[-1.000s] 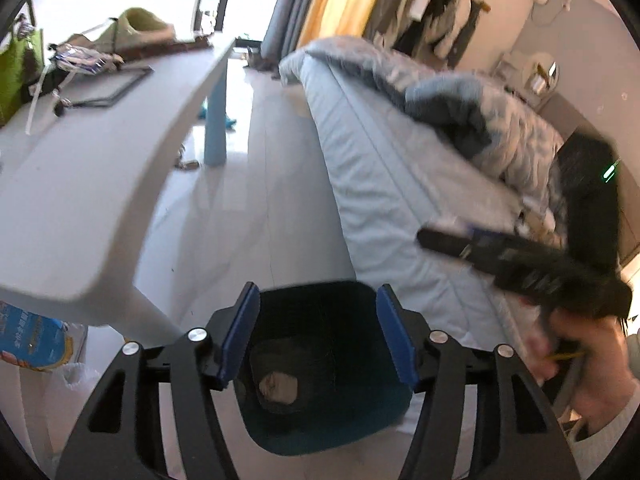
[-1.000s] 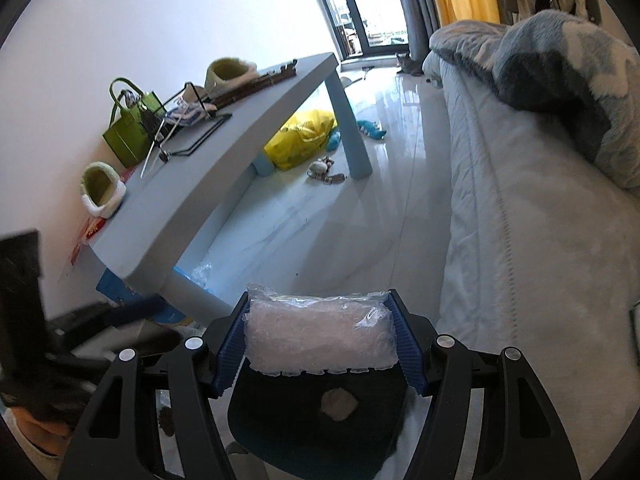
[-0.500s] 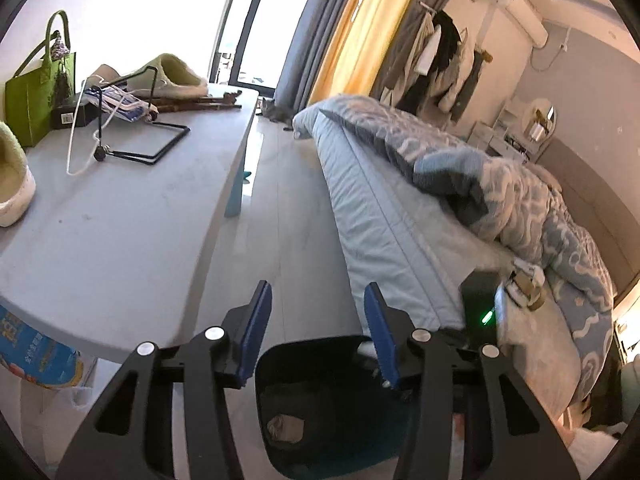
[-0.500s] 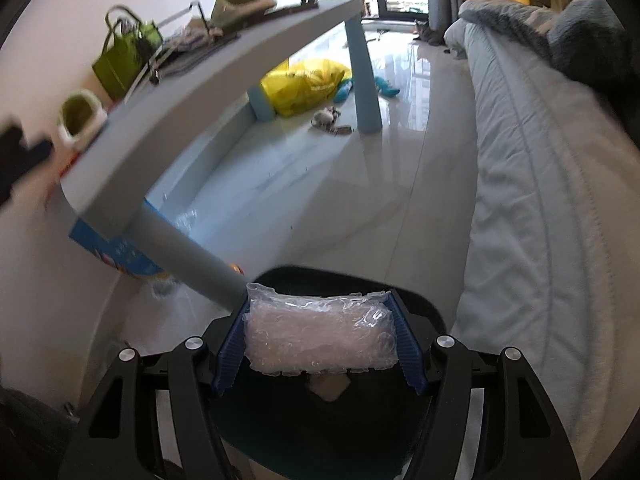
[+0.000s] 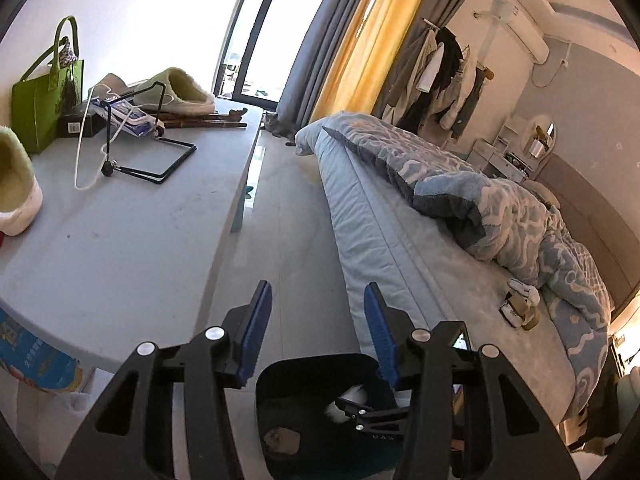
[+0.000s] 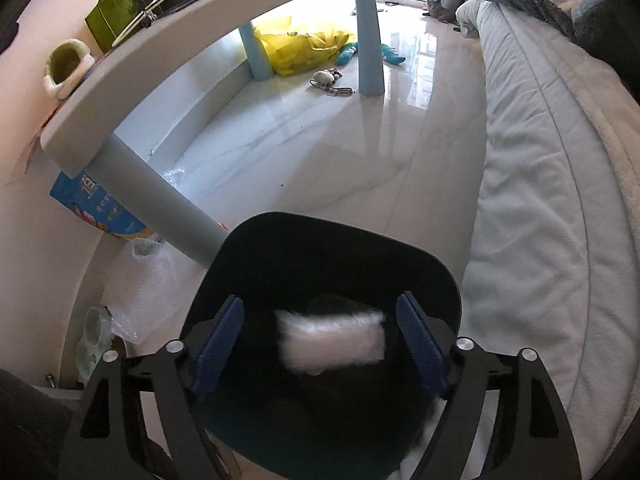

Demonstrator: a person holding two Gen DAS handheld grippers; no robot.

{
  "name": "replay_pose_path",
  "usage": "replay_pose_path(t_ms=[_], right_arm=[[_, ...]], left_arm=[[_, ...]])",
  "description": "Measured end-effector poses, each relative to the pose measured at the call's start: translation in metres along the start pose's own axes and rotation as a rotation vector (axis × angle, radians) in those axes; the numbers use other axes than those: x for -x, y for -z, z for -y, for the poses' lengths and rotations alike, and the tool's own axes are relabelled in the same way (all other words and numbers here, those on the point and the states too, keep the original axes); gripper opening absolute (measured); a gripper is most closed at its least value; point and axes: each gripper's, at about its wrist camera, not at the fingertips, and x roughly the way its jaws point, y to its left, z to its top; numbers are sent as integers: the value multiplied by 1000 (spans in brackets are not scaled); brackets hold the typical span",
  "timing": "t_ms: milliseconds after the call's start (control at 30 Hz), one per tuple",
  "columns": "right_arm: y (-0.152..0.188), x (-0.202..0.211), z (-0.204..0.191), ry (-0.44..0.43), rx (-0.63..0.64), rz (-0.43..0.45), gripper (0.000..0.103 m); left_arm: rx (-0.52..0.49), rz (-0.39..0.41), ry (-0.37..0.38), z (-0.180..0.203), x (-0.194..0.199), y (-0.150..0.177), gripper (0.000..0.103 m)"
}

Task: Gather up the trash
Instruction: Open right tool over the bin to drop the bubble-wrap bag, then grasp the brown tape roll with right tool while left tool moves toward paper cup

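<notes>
A dark bin (image 6: 340, 248) stands on the floor between the table and the bed; it also shows in the left wrist view (image 5: 312, 368). My right gripper (image 6: 320, 344) is open right over its mouth. A clear bubble-wrap wad (image 6: 332, 340), blurred, is loose between the blue pads, touching neither, inside the bin's opening. My left gripper (image 5: 316, 332) is open and empty, above the bin's far rim. A crumpled scrap (image 5: 282, 438) lies on the bin's bottom. The right gripper's fingers (image 5: 372, 412) show inside the bin in the left view.
A grey table (image 5: 120, 240) on the left carries slippers (image 5: 176, 92), a green bag (image 5: 44, 100) and a wire stand (image 5: 152, 160). The bed (image 5: 420, 248) runs along the right. A yellow bag (image 6: 308, 44), toys and bubble wrap (image 6: 140, 292) lie on the floor. A grey cat (image 5: 280, 128) sits by the curtain.
My right gripper has opened over the bin and the bubble-wrap wad has dropped free from its pads. My left gripper has risen higher above the bin.
</notes>
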Motion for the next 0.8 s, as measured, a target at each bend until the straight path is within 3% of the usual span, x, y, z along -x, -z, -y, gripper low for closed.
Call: replay_pose_path(t_ms=[467,800], right_arm=[[-10,55,5,-54,19,140,85],[-6,104,34,-50,-16,247,85]], left_arm=[[7,27,-3,18,-4,-14,55],[-51,36,-7,56,-14,-14,62]])
